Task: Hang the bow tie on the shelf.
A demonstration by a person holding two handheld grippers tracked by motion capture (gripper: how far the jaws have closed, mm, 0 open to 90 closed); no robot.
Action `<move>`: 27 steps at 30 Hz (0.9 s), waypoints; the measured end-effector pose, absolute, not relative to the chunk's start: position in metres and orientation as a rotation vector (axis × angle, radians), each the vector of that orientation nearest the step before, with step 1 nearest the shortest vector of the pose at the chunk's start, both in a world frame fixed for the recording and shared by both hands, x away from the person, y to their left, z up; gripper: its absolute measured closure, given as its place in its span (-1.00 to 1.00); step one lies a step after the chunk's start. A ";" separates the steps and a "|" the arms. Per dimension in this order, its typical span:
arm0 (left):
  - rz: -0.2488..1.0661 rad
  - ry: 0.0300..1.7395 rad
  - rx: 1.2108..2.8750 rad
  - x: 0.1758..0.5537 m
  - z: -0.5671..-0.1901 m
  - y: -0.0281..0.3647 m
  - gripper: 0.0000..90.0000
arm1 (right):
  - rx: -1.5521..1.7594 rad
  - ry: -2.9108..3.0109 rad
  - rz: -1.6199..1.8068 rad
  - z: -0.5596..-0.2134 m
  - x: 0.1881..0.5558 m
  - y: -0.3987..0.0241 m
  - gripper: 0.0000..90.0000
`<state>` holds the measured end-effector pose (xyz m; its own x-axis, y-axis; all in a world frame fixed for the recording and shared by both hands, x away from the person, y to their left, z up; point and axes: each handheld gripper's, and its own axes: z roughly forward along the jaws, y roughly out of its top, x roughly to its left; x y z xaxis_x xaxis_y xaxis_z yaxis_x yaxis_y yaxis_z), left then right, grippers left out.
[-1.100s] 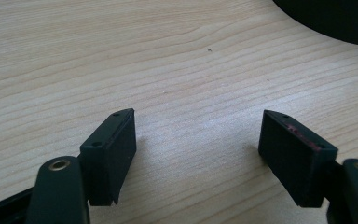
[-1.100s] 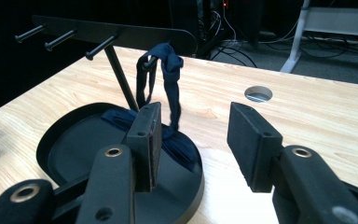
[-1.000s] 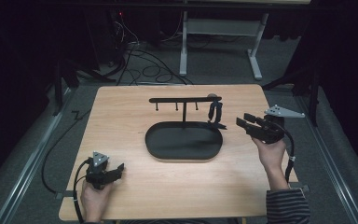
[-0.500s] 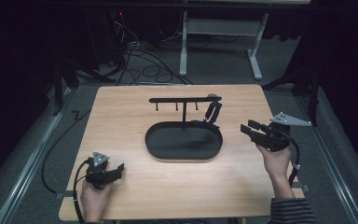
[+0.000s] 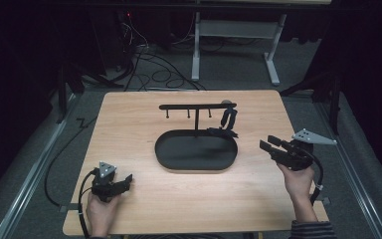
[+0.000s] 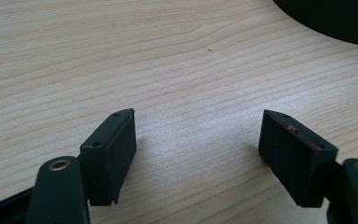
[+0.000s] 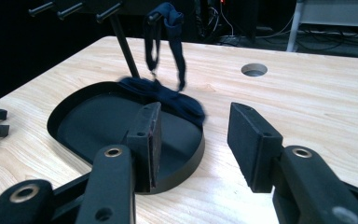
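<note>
A black oval tray [image 5: 195,152] [image 7: 98,122] lies mid-table with a T-shaped peg stand [image 5: 197,107] rising from its back edge. A dark blue strap [image 5: 227,121] [image 7: 168,37] hangs from the stand's right end, and its lower part drapes over the tray's rim. My right gripper [image 5: 272,147] [image 7: 193,144] is held open above the table, right of the tray, jaws pointing at it with nothing between them. My left gripper [image 5: 123,181] [image 6: 198,154] rests open near the front left corner, over bare wood, with the tray's edge [image 6: 326,21] farther off.
The wooden table [image 5: 129,124] has a round hole [image 7: 254,70] near its far side. Cables [image 5: 149,59] and a desk frame [image 5: 234,35] lie on the floor beyond the table. Each gripper's cable trails off the front edge.
My right gripper has drawn back to the right, away from the strap on the stand, and sunk slightly toward the front. The left gripper has stayed still.
</note>
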<state>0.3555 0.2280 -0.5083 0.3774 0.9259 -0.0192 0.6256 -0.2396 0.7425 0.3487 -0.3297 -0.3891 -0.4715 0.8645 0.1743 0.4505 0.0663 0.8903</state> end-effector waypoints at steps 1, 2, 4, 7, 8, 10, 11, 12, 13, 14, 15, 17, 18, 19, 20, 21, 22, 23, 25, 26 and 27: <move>0.570 1.334 1.965 0.356 -0.508 0.228 -0.38 | 1.318 1.944 1.381 -0.390 0.348 -0.330 0.26; 0.571 1.334 1.966 0.356 -0.508 0.228 -0.38 | 1.316 1.945 1.381 -0.391 0.347 -0.330 0.26; 0.571 1.334 1.966 0.356 -0.508 0.228 -0.38 | 1.323 1.945 1.381 -0.393 0.346 -0.331 0.26; 0.571 1.334 1.965 0.356 -0.508 0.228 -0.38 | 1.330 1.947 1.381 -0.397 0.344 -0.331 0.26; 0.571 1.334 1.966 0.356 -0.508 0.228 -0.38 | 1.331 1.948 1.380 -0.398 0.344 -0.331 0.26; 0.571 1.334 1.966 0.356 -0.508 0.228 -0.38 | 1.336 1.946 1.388 -0.401 0.342 -0.332 0.26; 0.571 1.334 1.965 0.356 -0.508 0.228 -0.38 | 1.340 1.947 1.390 -0.402 0.341 -0.331 0.26; 0.571 1.334 1.966 0.356 -0.508 0.228 -0.38 | 1.344 1.948 1.390 -0.403 0.341 -0.331 0.26; 0.571 1.334 1.966 0.356 -0.508 0.228 -0.38 | 1.346 1.952 1.391 -0.405 0.340 -0.331 0.26; 0.571 1.334 1.966 0.356 -0.508 0.228 -0.38 | 1.347 1.953 1.390 -0.406 0.339 -0.330 0.26; 0.571 1.334 1.966 0.356 -0.508 0.228 -0.38 | 1.351 1.954 1.393 -0.407 0.338 -0.330 0.26; 0.571 1.334 1.966 0.356 -0.508 0.228 -0.38 | 1.352 1.958 1.393 -0.410 0.338 -0.330 0.26; 0.571 1.334 1.966 0.356 -0.508 0.228 -0.38 | 1.355 1.960 1.393 -0.411 0.338 -0.329 0.26; 0.571 1.334 1.966 0.356 -0.508 0.228 -0.38 | 1.356 1.964 1.392 -0.413 0.338 -0.329 0.26; 0.571 1.334 1.966 0.356 -0.508 0.228 -0.38 | 1.359 1.967 1.391 -0.414 0.337 -0.329 0.26; 0.571 1.334 1.966 0.356 -0.508 0.228 -0.38 | 1.358 1.971 1.391 -0.415 0.337 -0.328 0.26; 0.571 1.334 1.966 0.356 -0.508 0.228 -0.38 | 1.363 1.970 1.391 -0.416 0.337 -0.328 0.26; 0.571 1.334 1.966 0.356 -0.508 0.228 -0.38 | 1.363 1.970 1.392 -0.416 0.337 -0.328 0.26; 0.571 1.334 1.966 0.356 -0.508 0.228 -0.38 | 1.364 1.974 1.392 -0.418 0.336 -0.327 0.26; 0.571 1.334 1.966 0.356 -0.508 0.228 -0.38 | 1.362 1.976 1.394 -0.418 0.336 -0.327 0.26; 0.571 1.334 1.966 0.356 -0.508 0.228 -0.38 | 1.366 1.977 1.393 -0.419 0.336 -0.326 0.26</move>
